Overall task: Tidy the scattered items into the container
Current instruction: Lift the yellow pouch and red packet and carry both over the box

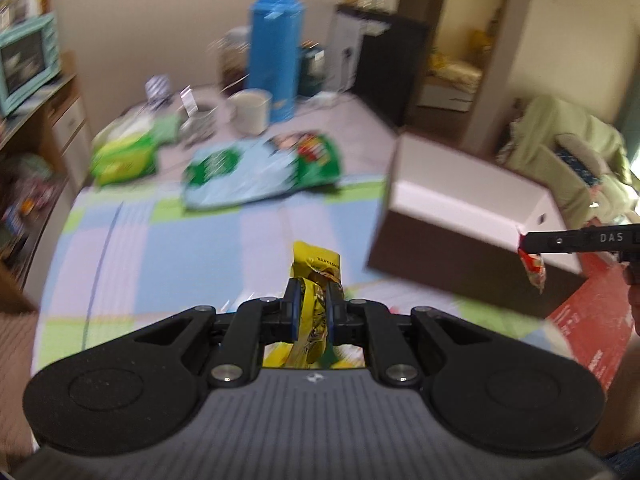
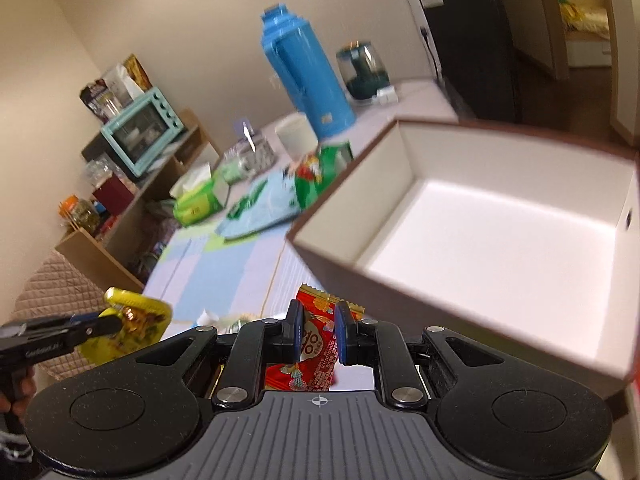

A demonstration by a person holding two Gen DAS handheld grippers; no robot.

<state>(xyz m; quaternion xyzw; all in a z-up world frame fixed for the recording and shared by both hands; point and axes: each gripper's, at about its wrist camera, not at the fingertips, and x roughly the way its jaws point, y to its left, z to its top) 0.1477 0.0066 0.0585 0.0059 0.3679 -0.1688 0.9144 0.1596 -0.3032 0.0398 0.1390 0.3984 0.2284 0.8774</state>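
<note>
We see a brown box with a white inside on a checked tablecloth. Beside it, our right gripper pinches a red snack packet; our left gripper clamps a yellow packet, both raised above the cloth.

White letters "DAS" legible on black side of my right gripper, seen from left wrist camera. Faint grey wording on side of my left gripper, too blurred to read. Print on yellow packet and on red packet clamped in my tools, none decipherable.
</note>
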